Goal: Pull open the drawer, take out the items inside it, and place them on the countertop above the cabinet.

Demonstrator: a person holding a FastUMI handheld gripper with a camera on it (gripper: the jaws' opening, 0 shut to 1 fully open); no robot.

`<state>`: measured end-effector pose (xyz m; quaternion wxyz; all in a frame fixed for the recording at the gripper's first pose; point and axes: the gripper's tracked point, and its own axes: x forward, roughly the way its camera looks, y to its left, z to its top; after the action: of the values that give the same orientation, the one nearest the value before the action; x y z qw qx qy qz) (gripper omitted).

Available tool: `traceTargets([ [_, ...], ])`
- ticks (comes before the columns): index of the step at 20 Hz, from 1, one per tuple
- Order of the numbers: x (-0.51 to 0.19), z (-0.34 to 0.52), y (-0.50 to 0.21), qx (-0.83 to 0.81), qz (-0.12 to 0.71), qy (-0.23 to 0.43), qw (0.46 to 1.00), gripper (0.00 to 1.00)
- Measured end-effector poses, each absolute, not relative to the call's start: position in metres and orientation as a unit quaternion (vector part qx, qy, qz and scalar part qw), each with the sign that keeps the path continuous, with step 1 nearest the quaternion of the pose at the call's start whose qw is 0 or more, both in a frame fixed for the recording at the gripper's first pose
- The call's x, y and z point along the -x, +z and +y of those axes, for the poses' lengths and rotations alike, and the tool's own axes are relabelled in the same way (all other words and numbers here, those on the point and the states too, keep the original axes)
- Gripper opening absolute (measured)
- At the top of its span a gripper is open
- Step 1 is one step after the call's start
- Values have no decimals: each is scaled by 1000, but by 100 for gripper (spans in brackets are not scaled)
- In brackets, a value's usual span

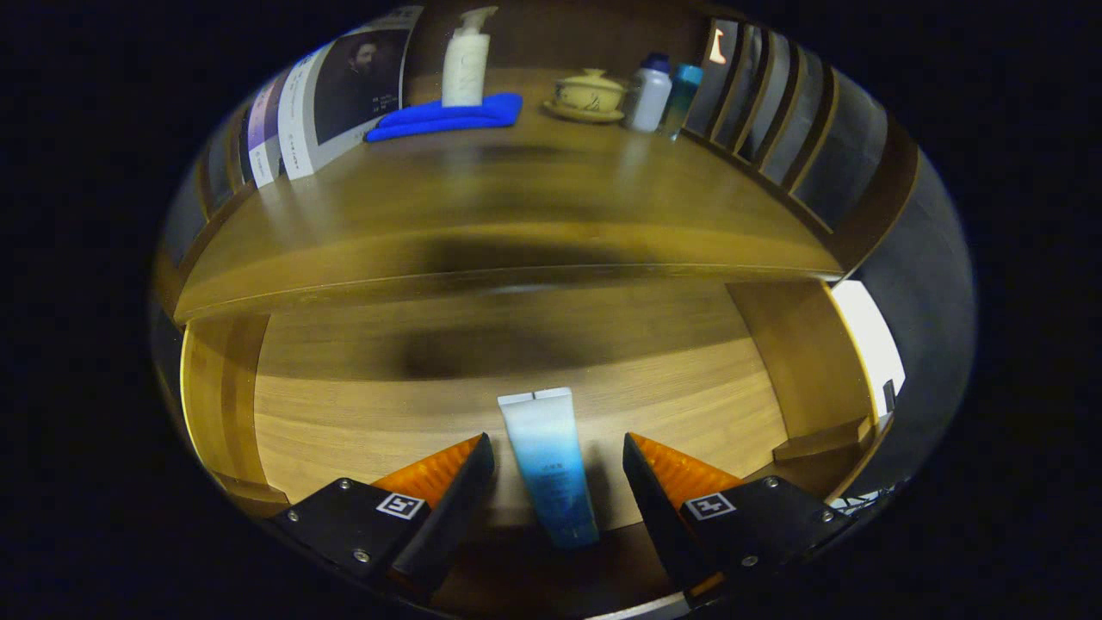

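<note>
Drawer (362,413) stands pulled open under the countertop (516,215), and one item is seen lying on its wooden floor: a soft tube (548,461), white at the far crimped end and blue toward the cap end, which points back at the gripper (558,469). The tube lies lengthwise between the two fingers. The jaws are apart, with a clear gap on each side of the tube, so nothing is gripped yet.

Several things could go wrong from here, as far as one can judge. The tube looks smooth and soft, so if the fingers close near the flat crimped end it may bend or slide out; a grip nearer the thicker middle part would probably hold better. If the fingers come down too steeply, their tips may press on the drawer floor before the tube is between the pads, and the tube could be pushed deeper under the countertop edge, where it is dark and harder to reach. When lifting, the overhanging front edge of the countertop is just above, so the tube or the gripper might knock against it.

On the countertop the back part is already taken by a blue cloth (448,116), a pump bottle (466,60), a lidded cup (589,93) and two small bottles (663,95). Placing the tube too far back could upset them; the bare front part seems safer.
</note>
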<state>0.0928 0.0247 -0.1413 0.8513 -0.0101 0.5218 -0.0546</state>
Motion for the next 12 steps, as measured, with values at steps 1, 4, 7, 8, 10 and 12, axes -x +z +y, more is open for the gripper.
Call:
traceTargets([
  [1,-94,24,-144,11,529,-57,847,93],
  [4,-87,25,-154,14,563,-53,824,89],
  [7,-73,26,-161,18,603,-51,796,88],
  [8,-75,27,-164,13,606,-47,794,89],
  [10,-74,29,-165,-6,612,-48,789,85],
  [12,-73,33,-166,-25,612,-47,789,82],
])
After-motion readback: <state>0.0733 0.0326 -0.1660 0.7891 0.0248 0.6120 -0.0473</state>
